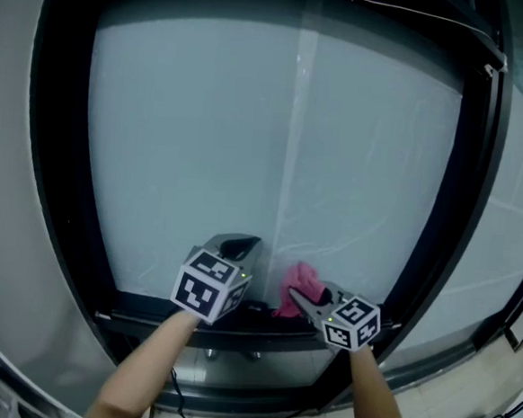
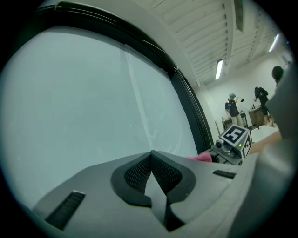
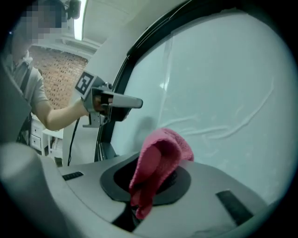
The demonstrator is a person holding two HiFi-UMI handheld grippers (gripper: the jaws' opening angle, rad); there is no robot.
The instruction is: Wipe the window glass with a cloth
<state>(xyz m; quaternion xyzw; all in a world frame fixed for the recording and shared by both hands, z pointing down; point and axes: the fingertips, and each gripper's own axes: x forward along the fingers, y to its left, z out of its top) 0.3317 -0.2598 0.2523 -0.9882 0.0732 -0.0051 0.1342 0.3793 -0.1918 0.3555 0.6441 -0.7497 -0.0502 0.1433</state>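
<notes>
Right gripper (image 3: pixel 153 179) clamps a folded pink cloth (image 3: pixel 164 148), its bulge turned toward the window glass (image 1: pixel 276 142) just above the lower frame (image 1: pixel 145 310), apparently poised for a wiping pass | left gripper (image 2: pixel 151 160): jaws pressed together, empty, held just beside, clear of the cloth.

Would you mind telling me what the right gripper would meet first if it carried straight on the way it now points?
Most likely the frosted window glass. The right gripper, its tongs shut on the pink fluffy cloth, points at it, cloth leading. Depth is unclear.
</notes>
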